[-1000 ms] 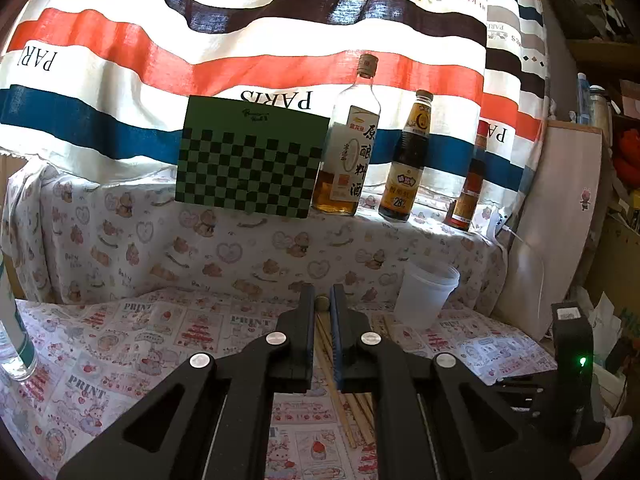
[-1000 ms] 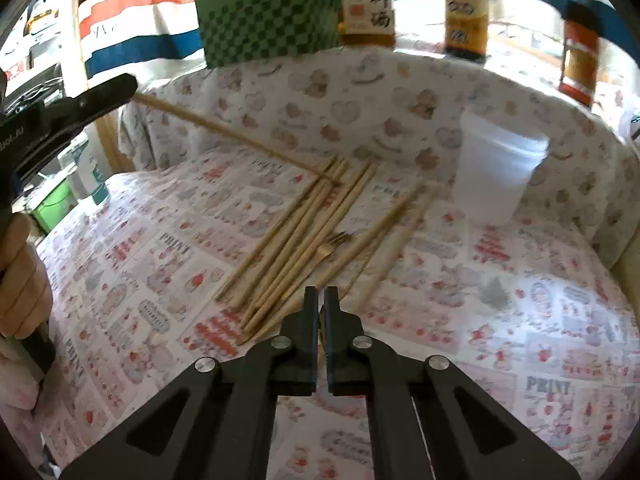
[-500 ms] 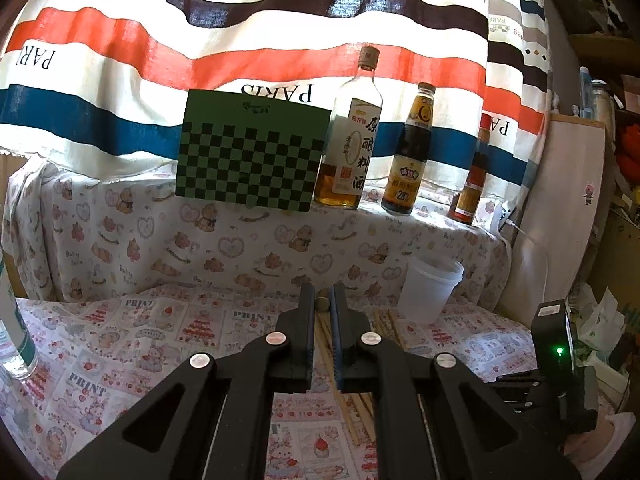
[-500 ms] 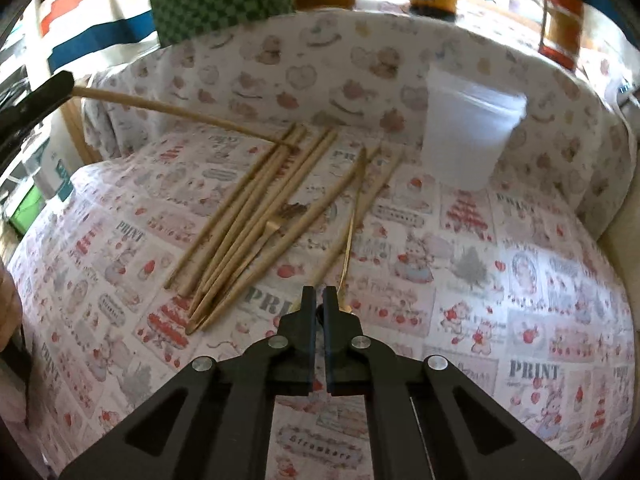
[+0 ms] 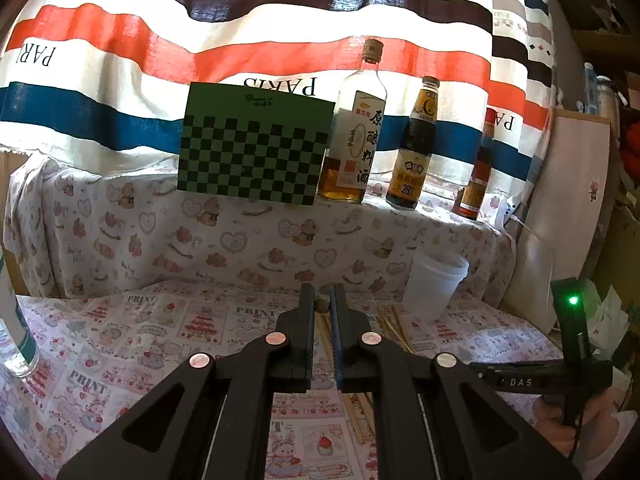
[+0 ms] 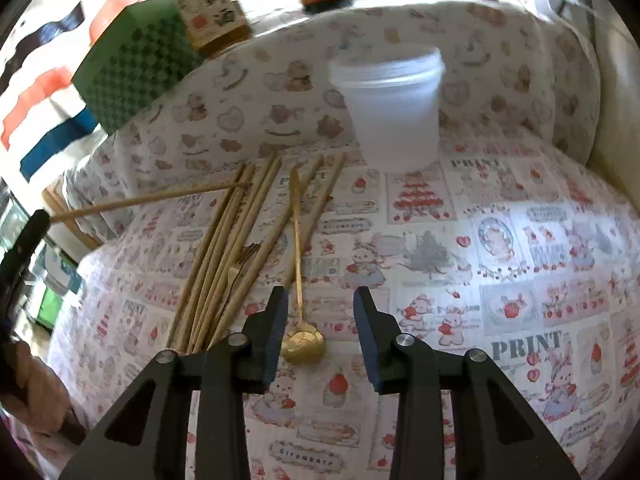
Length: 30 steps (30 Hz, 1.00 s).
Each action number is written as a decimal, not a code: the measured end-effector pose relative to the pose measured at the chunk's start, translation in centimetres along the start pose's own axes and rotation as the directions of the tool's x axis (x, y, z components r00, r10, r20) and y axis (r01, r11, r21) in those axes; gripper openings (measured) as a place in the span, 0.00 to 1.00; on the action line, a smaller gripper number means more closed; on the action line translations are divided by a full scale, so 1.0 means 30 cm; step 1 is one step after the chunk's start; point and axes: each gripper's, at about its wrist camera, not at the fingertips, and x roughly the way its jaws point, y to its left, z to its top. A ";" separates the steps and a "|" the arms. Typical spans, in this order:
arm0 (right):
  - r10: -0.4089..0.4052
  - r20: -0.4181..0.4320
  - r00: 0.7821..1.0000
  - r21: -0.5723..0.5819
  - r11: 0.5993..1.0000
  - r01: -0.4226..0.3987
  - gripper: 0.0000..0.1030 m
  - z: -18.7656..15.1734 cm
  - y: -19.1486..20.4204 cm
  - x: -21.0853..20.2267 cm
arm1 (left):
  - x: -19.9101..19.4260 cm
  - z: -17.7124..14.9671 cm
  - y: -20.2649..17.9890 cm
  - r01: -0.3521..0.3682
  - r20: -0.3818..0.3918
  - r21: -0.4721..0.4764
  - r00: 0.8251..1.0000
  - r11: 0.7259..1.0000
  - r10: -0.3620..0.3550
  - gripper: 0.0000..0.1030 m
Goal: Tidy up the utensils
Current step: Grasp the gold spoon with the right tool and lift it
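Only the right view shows the spoon (image 6: 301,342) between the right gripper's (image 6: 320,300) just-opening jaws; left gripper (image 5: 321,304) clamps a chopstick (image 6: 148,199).

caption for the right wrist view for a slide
Open right gripper hovers over a gold spoon beside scattered chopsticks, white cup behind.

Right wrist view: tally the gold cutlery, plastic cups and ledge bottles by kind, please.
Gold spoons: 1
Gold forks: 1
White cups: 1
Bottles on the ledge: 3
Total: 6
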 end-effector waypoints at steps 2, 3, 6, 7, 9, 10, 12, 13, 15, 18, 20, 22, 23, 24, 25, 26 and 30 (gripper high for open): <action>0.010 -0.043 0.999 -0.010 1.000 -0.010 0.36 -0.003 0.010 0.023 | 0.000 0.001 0.005 -0.005 0.003 0.000 1.000 1.000 0.005 0.06; 0.014 -0.055 0.998 -0.020 1.000 -0.015 0.35 -0.006 0.017 0.029 | 0.000 0.000 0.007 -0.008 0.003 -0.001 1.000 1.000 0.008 0.06; -0.021 -0.069 0.997 -0.089 0.996 0.015 0.35 -0.028 0.061 0.037 | 0.003 0.002 0.012 -0.013 0.000 -0.001 1.000 1.000 0.013 0.07; -0.044 -0.069 0.997 -0.117 0.993 0.036 0.35 -0.034 0.076 0.042 | 0.004 0.004 0.014 -0.014 -0.001 -0.003 1.000 1.000 0.014 0.07; -0.049 -0.078 0.996 -0.135 0.990 0.038 0.35 -0.051 0.092 0.051 | 0.005 0.005 0.020 -0.015 -0.002 -0.011 1.000 1.000 0.015 0.07; -0.064 -0.063 0.996 -0.141 0.989 0.054 0.35 -0.053 0.096 0.050 | 0.006 0.005 0.020 -0.015 -0.003 -0.012 1.000 1.000 0.015 0.07; -0.094 -0.052 0.994 -0.163 0.983 0.084 0.35 -0.057 0.109 0.056 | 0.008 0.005 0.022 -0.022 -0.005 -0.011 1.000 1.000 0.021 0.07; -0.105 -0.046 0.993 -0.170 0.981 0.095 0.32 -0.059 0.114 0.058 | 0.009 0.004 0.020 -0.023 -0.005 -0.010 1.000 1.000 0.023 0.07; -0.135 -0.031 0.990 -0.185 0.975 0.127 0.29 -0.065 0.125 0.061 | 0.008 0.004 0.020 -0.023 -0.005 -0.011 1.000 1.000 0.022 0.07; -0.137 -0.036 0.990 -0.205 0.970 0.127 0.28 -0.065 0.127 0.063 | 0.010 0.004 0.025 -0.015 -0.011 -0.027 1.000 1.000 0.015 0.07; -0.093 -0.060 0.994 -0.174 0.981 0.081 0.28 -0.053 0.103 0.053 | 0.010 0.005 0.030 -0.012 -0.014 -0.037 1.000 0.999 0.012 0.07; -0.036 -0.059 0.998 -0.121 0.992 0.029 0.28 -0.039 0.061 0.028 | 0.009 0.006 0.034 -0.016 -0.011 -0.043 1.000 0.999 0.015 0.07; -0.017 -0.049 0.999 -0.097 0.995 0.012 0.28 -0.028 0.047 0.017 | 0.009 0.006 0.035 -0.017 -0.009 -0.044 1.000 0.999 0.017 0.07; -0.012 -0.035 0.999 -0.084 0.996 0.009 0.28 -0.023 0.038 0.009 | 0.008 0.006 0.036 -0.019 -0.009 -0.044 1.000 0.999 0.018 0.07; -0.013 -0.019 1.000 -0.075 0.997 0.011 0.28 -0.017 0.031 0.000 | 0.008 0.007 0.037 -0.019 -0.009 -0.046 1.000 0.999 0.019 0.07; -0.008 -0.004 1.000 -0.066 0.998 0.007 0.28 -0.011 0.025 -0.009 | 0.008 0.006 0.038 -0.019 -0.009 -0.047 1.000 0.999 0.019 0.07; 0.051 0.025 0.998 -0.018 0.999 -0.050 0.28 -0.002 0.003 -0.041 | 0.004 0.009 0.040 -0.021 -0.001 -0.043 1.000 0.999 0.021 0.07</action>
